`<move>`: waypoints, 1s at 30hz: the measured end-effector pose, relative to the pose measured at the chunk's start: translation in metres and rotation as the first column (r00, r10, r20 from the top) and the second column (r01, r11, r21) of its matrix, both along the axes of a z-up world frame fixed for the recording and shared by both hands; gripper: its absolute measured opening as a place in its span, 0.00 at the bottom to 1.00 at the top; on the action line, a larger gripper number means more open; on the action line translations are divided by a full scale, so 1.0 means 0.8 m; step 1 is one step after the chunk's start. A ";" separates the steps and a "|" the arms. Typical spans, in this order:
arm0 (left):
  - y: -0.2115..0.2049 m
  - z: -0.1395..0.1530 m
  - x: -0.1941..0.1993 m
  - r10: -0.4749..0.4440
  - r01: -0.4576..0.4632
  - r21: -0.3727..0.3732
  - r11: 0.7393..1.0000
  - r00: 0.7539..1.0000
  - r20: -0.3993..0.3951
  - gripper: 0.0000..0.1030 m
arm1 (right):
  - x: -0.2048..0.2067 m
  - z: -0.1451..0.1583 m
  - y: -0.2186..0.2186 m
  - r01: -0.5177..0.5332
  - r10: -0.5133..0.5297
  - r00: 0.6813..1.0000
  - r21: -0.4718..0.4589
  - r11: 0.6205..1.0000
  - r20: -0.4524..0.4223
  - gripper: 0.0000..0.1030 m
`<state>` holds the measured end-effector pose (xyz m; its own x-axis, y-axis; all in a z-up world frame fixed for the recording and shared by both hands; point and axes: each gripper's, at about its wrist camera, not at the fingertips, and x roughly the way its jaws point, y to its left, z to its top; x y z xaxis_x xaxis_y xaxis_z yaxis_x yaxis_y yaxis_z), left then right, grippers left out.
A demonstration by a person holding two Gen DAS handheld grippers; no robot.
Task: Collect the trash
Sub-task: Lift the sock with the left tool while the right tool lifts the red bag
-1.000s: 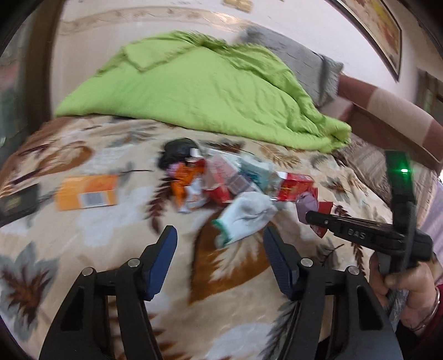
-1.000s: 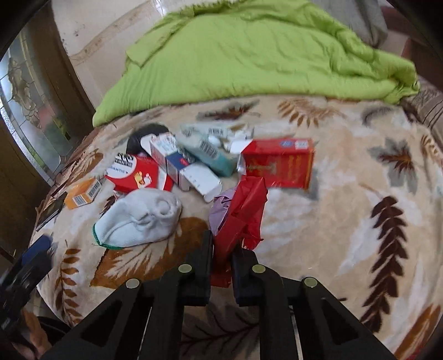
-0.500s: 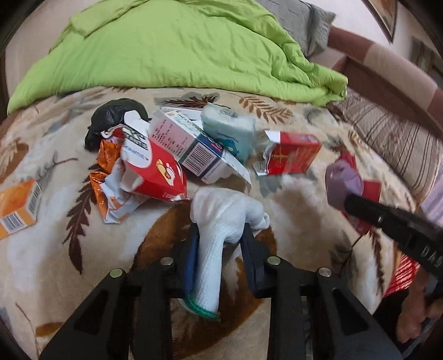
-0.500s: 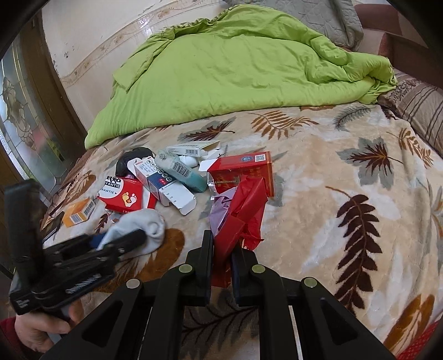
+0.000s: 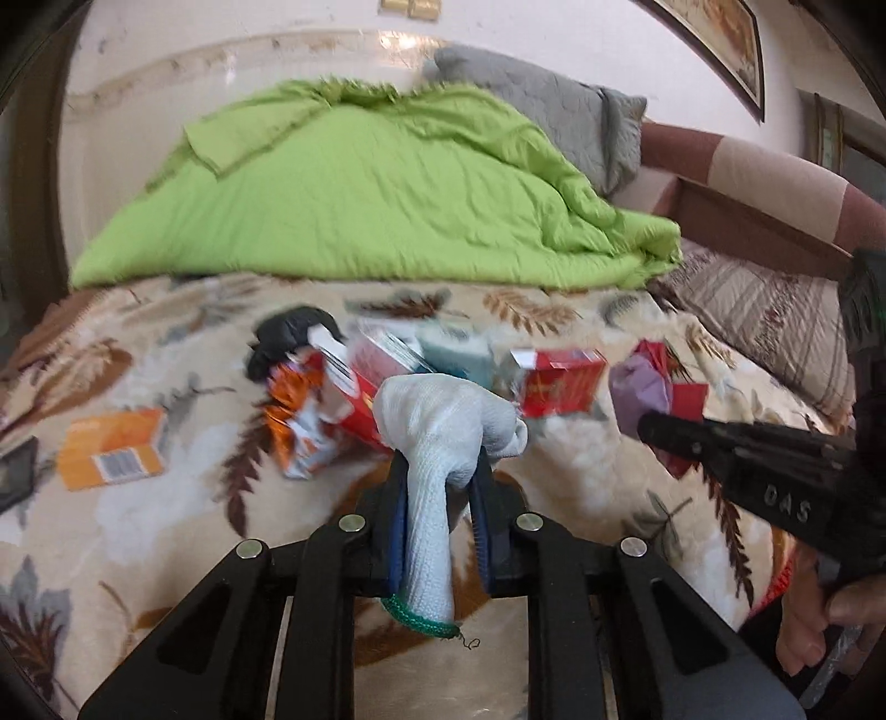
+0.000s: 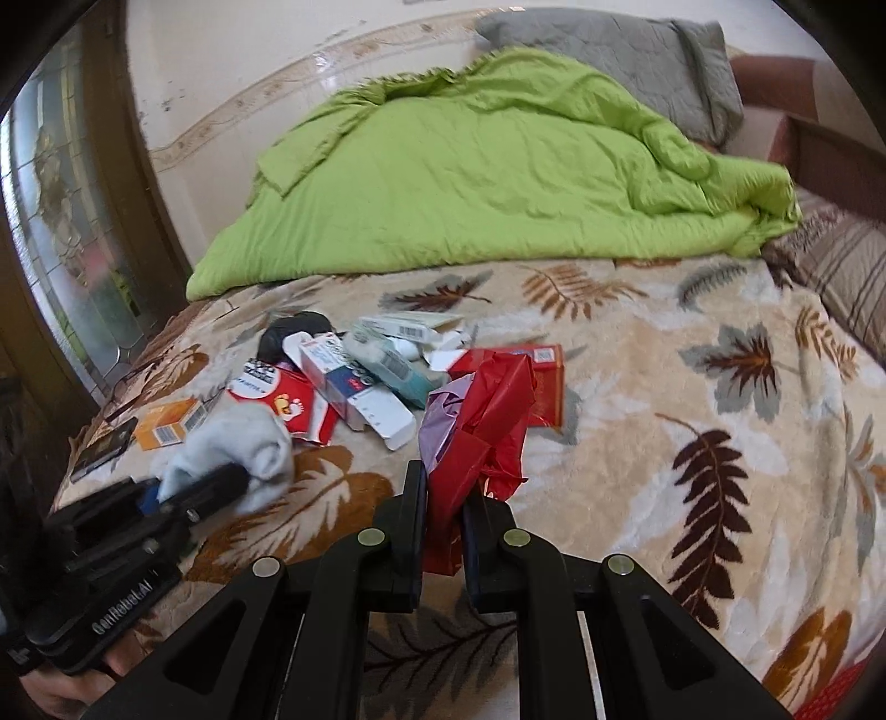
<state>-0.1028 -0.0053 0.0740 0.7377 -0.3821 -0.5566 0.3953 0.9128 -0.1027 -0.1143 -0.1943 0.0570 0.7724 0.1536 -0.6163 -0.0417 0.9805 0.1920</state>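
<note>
Left claw [image 5: 437, 487] pinching white knitted glove w/ green cuff [image 5: 437, 437], lifted clear of leaf-print bed blanket [image 5: 166, 531]; glove's long axis along fingers, cuff hanging toward wrist. Right claw [image 6: 446, 498] clamped on crumpled red plastic bag [image 6: 487, 410], just right of glove. Remaining cartons beyond glove, red box [image 5: 559, 382] nearer right claw.

Boxes and wrappers [image 6: 354, 382] heaped mid-bed [image 6: 664, 387]. Quilt [image 6: 498, 166] behind the heap, pillow [image 6: 609, 44] behind the quilt. Lone carton [image 6: 166, 423] left of the heap, phone [image 6: 105, 448] beyond it at the bed's edge.
</note>
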 end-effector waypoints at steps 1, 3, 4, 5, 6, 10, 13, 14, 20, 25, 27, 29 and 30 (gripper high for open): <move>0.002 0.002 0.000 0.015 -0.015 0.001 1.000 1.000 0.010 0.18 | -0.001 0.001 0.003 -0.007 0.007 1.000 -0.006 1.000 0.006 0.11; 0.007 0.004 0.003 0.037 -0.037 -0.001 0.999 0.999 0.012 0.18 | -0.004 0.002 0.008 -0.022 0.022 1.000 -0.019 1.000 0.017 0.11; 0.009 0.004 0.005 0.045 -0.045 -0.005 0.999 0.999 0.010 0.18 | -0.005 0.002 0.010 -0.026 0.027 0.999 -0.023 0.999 0.021 0.11; 0.011 0.004 0.005 0.049 -0.049 -0.008 0.999 0.999 0.009 0.18 | -0.005 0.003 0.011 -0.031 0.031 0.999 -0.025 0.999 0.023 0.11; 0.012 0.004 0.006 0.052 -0.052 -0.008 0.999 0.999 0.008 0.18 | -0.006 0.003 0.012 -0.035 0.036 0.999 -0.024 0.999 0.026 0.11; 0.013 0.004 0.008 0.063 -0.063 0.008 0.998 0.998 0.013 0.18 | -0.006 0.002 0.012 -0.036 0.037 0.999 -0.021 0.999 0.025 0.11; 0.012 0.003 0.007 0.068 -0.069 0.026 0.997 0.997 0.025 0.18 | -0.005 0.002 0.013 -0.037 0.038 0.999 -0.021 0.999 0.022 0.11; 0.011 0.003 0.007 0.070 -0.071 0.035 0.997 0.997 0.030 0.18 | -0.005 0.002 0.013 -0.039 0.039 0.999 -0.021 0.999 0.022 0.11; 0.005 0.004 0.000 0.070 -0.075 0.079 0.994 0.995 0.066 0.18 | -0.005 0.001 0.016 -0.044 0.044 0.999 -0.027 0.999 0.024 0.11; 0.001 0.005 -0.002 0.065 -0.073 0.100 0.992 0.994 0.084 0.18 | -0.006 0.001 0.015 -0.044 0.044 0.999 -0.025 0.999 0.024 0.12; -0.001 0.005 -0.004 0.064 -0.074 0.106 0.992 0.994 0.090 0.18 | -0.006 0.000 0.015 -0.043 0.044 0.999 -0.026 0.999 0.024 0.11; -0.002 0.005 -0.005 0.062 -0.073 0.112 0.991 0.994 0.094 0.18 | -0.007 0.001 0.015 -0.042 0.042 0.999 -0.027 0.999 0.025 0.12; -0.003 0.005 -0.005 0.062 -0.073 0.115 0.991 0.993 0.096 0.18 | -0.007 0.001 0.015 -0.042 0.043 0.999 -0.027 0.999 0.025 0.12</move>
<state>-0.1066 -0.0076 0.0783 0.8095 -0.2655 -0.5237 0.3351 0.9413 0.0408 -0.1202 -0.1825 0.0575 0.7814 0.1700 -0.6005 -0.0879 0.9826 0.1639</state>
